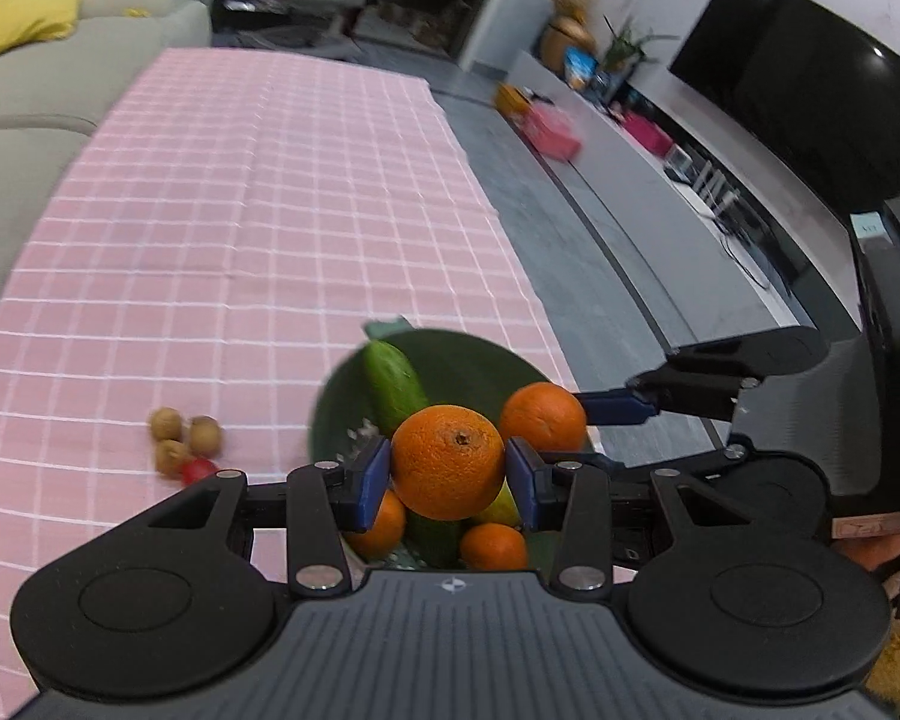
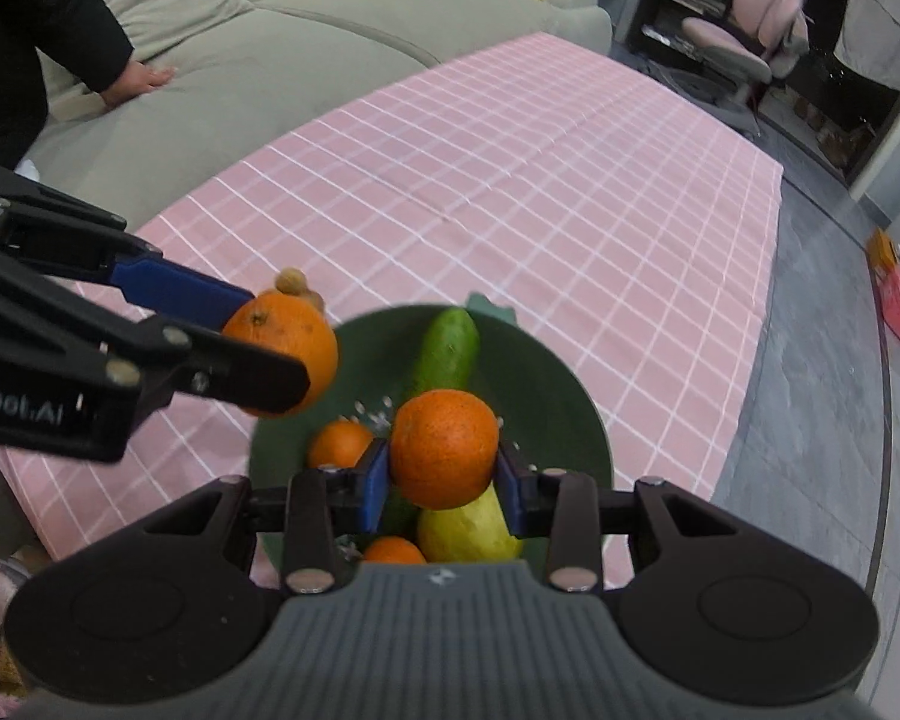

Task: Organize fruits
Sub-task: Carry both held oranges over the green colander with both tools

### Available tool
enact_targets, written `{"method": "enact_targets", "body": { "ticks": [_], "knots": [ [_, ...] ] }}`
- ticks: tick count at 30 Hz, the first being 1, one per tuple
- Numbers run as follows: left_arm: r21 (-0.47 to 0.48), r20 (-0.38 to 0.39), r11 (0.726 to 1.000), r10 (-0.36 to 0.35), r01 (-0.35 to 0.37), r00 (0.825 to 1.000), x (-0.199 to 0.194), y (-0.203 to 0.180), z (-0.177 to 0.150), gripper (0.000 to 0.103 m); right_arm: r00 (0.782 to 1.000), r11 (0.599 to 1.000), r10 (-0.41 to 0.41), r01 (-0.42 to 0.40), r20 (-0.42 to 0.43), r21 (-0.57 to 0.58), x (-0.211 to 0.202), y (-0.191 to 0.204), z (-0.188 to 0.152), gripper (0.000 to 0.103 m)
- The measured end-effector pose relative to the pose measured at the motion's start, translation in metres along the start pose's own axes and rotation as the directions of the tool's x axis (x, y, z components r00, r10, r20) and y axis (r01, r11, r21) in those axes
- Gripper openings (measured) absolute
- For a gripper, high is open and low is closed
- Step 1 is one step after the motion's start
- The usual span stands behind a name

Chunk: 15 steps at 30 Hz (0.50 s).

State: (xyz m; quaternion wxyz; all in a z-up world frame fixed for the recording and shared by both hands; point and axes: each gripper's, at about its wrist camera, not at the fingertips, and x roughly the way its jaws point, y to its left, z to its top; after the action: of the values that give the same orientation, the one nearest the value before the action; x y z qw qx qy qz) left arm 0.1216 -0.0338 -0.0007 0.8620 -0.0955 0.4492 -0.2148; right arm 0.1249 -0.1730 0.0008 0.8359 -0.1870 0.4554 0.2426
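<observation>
My left gripper (image 1: 447,474) is shut on a large orange (image 1: 448,461) and holds it above a dark green bowl (image 1: 450,354). My right gripper (image 2: 441,480) is shut on a second orange (image 2: 444,449) over the same bowl (image 2: 570,414); that orange also shows in the left wrist view (image 1: 543,415). The left gripper's orange shows at the left of the right wrist view (image 2: 285,342). In the bowl lie a cucumber (image 2: 447,348), a yellow fruit (image 2: 468,531) and two small oranges (image 2: 339,443).
The bowl stands near the right edge of a pink checked tablecloth (image 1: 240,210). Three brown longans (image 1: 180,435) and a small red fruit (image 1: 197,471) lie on the cloth to its left. A sofa (image 2: 240,60) stands behind the table, with a person's hand (image 2: 141,81) on it.
</observation>
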Motion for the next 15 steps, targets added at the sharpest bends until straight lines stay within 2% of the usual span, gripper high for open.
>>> {"method": "enact_targets", "body": {
  "ticks": [11, 15],
  "knots": [
    [-0.012, -0.103, 0.998, -0.057, 0.056, 0.993, 0.044, 0.003, 0.002, 0.047, 1.0, 1.0, -0.008, 0.007, -0.028, -0.009, 0.026, -0.03, -0.018, 0.034],
    [0.011, -0.143, 0.999, -0.04, 0.042, 0.989, 0.057, 0.002, 0.005, 0.047, 0.999, 1.0, 0.007, -0.006, -0.038, 0.02, 0.037, -0.043, -0.022, 0.034]
  ]
}}
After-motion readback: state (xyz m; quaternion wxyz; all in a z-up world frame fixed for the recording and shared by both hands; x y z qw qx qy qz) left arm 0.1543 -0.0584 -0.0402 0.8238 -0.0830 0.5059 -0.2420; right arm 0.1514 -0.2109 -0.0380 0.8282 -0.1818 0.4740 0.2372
